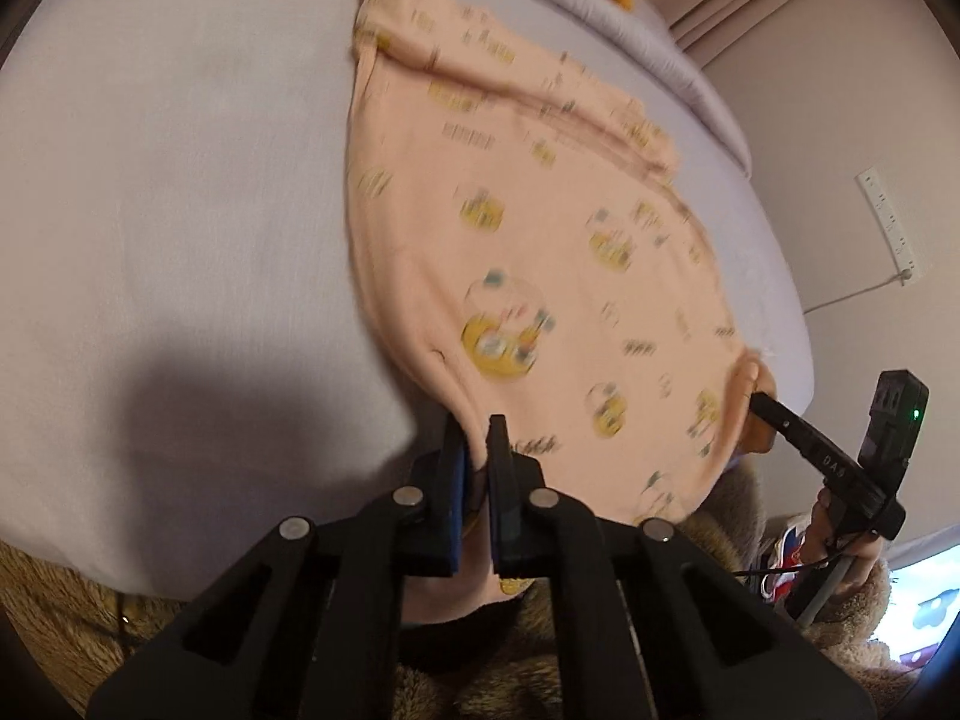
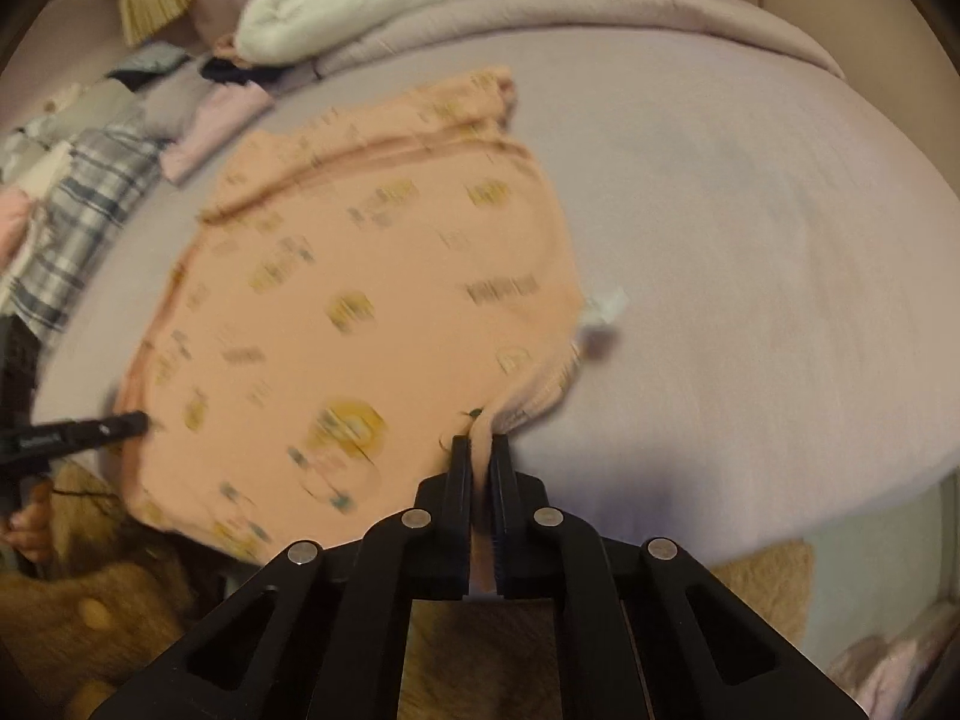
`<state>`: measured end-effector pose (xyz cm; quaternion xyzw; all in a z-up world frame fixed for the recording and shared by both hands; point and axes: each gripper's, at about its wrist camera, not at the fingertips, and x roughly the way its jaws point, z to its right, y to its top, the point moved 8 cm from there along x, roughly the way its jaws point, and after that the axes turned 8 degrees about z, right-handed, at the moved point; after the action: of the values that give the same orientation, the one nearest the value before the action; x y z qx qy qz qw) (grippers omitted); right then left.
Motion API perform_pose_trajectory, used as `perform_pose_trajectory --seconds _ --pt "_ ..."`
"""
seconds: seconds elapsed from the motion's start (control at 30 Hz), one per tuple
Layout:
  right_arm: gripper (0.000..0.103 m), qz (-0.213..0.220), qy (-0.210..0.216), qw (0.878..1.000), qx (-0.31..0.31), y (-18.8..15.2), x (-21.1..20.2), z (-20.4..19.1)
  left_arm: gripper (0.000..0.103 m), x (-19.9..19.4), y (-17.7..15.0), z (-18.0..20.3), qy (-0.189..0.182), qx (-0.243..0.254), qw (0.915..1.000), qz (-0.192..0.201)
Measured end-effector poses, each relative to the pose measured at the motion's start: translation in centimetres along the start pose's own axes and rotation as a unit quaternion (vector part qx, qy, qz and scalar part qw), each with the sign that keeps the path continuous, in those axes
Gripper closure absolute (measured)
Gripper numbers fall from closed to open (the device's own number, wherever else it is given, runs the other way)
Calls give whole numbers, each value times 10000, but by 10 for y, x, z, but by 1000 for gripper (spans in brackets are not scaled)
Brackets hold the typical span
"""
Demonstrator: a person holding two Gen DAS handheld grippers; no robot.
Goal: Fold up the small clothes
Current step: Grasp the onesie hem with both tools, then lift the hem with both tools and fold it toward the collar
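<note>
1. We see a peach shirt (image 1: 540, 252) with small yellow cartoon prints lying spread on a pale lilac bed (image 1: 180, 210). It reaches away from both tools toward the far side of the bed.

2. The left gripper (image 1: 477, 429) is pinched tight on the near edge of the shirt, with a fold of peach cloth caught between its two black fingers (image 1: 501, 450) (blue pads line their inner faces).

3. From the left wrist view, the right gripper (image 1: 757, 401) sits off to the right, its tip touching the shirt's other near corner. A hand (image 1: 840, 540) holds its handle.

4. In the right wrist view, the right gripper (image 2: 480, 447) is clamped narrow on a bunched ridge of the shirt (image 2: 372, 276), which rises between its fingers (image 2: 459, 468).

5. From there, the left gripper (image 2: 135, 423) shows at the far left, its tip at the shirt's near left edge.

6. A white label (image 2: 606, 306) sticks out from the shirt's right edge, just ahead of the right gripper.

7. Beyond the shirt, at the far left, lie a plaid garment (image 2: 90, 204), folded pink cloth (image 2: 210, 126) and a white garment (image 2: 360, 0) (all blurred).

8. Below both tools, nearest us, is brown fuzzy fabric (image 2: 90, 630).
</note>
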<state>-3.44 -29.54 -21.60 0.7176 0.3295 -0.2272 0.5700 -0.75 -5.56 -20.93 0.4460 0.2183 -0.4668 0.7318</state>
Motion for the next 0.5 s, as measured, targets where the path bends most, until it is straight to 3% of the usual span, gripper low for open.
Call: perform_pose_trajectory --seconds 0.1,0.27,0.5 --pt "97 288 177 9994 69 28 -3 -4 98 -12 19 7 -151 52 9995 289" --pt "97 650 198 9975 206 71 10 -2 98 -13 58 2 -37 -60 9978 663" --pt "97 368 -222 9973 590 85 63 23 97 19 96 -14 194 -37 9975 671"
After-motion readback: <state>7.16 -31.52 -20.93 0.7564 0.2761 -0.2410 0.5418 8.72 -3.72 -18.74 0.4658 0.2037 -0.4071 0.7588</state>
